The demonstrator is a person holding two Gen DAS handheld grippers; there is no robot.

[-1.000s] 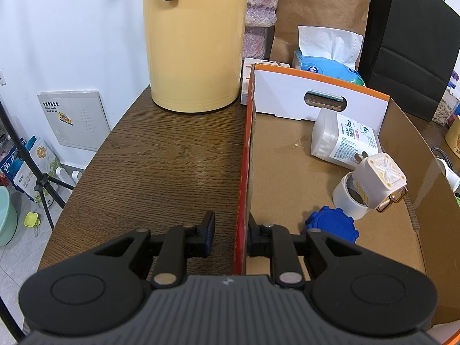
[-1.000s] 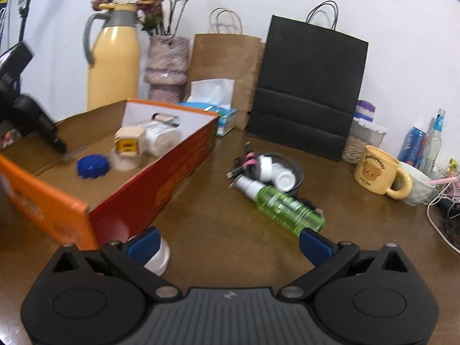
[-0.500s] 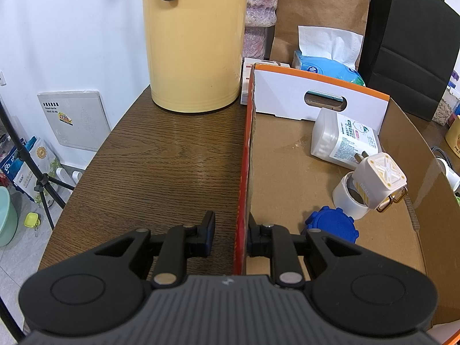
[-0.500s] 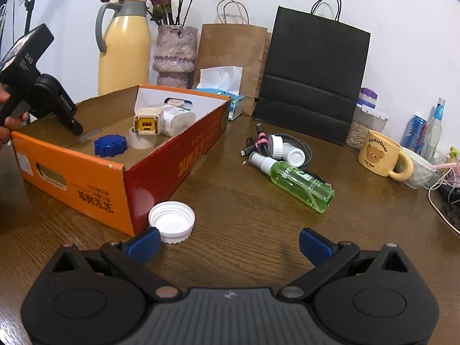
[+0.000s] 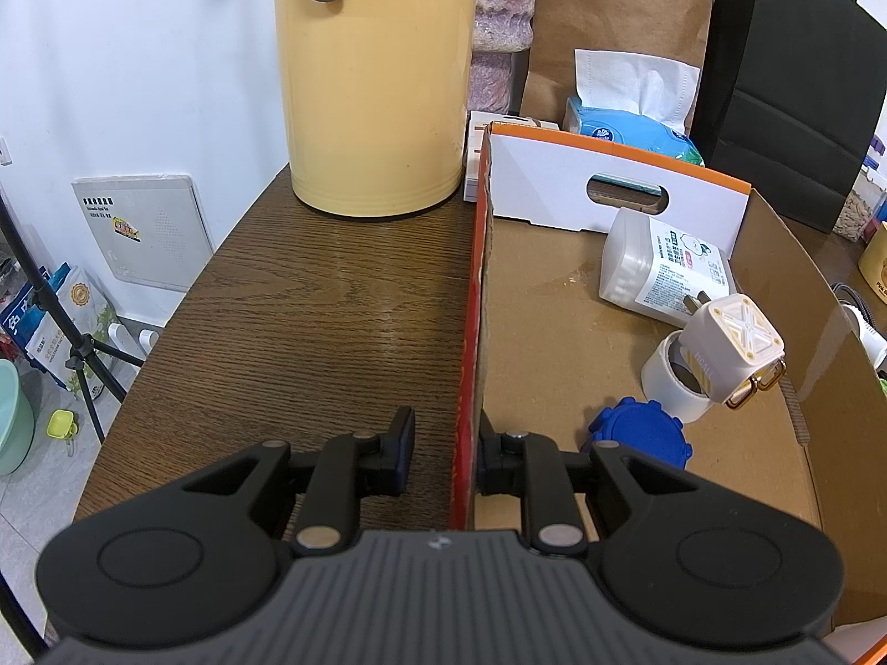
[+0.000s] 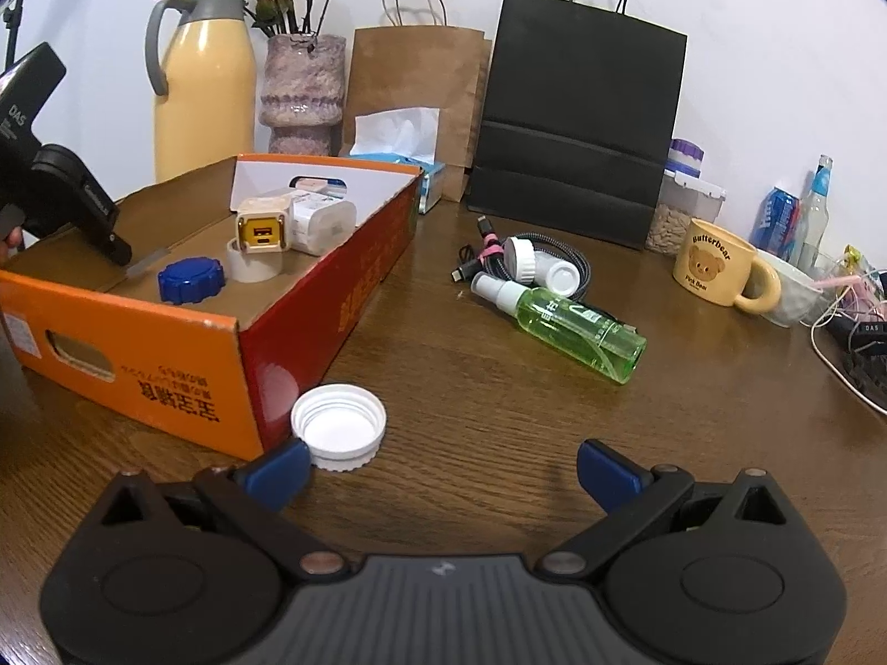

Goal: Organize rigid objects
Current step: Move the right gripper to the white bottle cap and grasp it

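Note:
An orange cardboard box [image 5: 474, 299] [image 6: 138, 349] holds a white bottle [image 5: 659, 269], a white plug adapter [image 5: 732, 349], a tape roll [image 5: 668, 382] and a blue cap [image 5: 640, 432]. My left gripper [image 5: 441, 457] is shut on the box's left wall, one finger on each side of it; it also shows in the right wrist view [image 6: 66, 205]. My right gripper [image 6: 441, 468] is open and empty just above the table. A white lid [image 6: 338, 425] lies by its left finger. A green spray bottle [image 6: 562, 321] and a white plug with a cable [image 6: 529, 266] lie farther off.
A yellow jug [image 5: 374, 77] [image 6: 202, 77], a vase [image 6: 302, 91], a tissue pack [image 6: 402, 141], a brown bag [image 6: 416, 94] and a black bag [image 6: 576, 127] stand at the back. A yellow mug [image 6: 718, 271], a bowl and drink bottles stand at the right. The table edge [image 5: 183, 305] curves at the left.
My right gripper has pulled back and up from the box; the white lid, first at its left finger, now lies free on the table. The left gripper has not moved.

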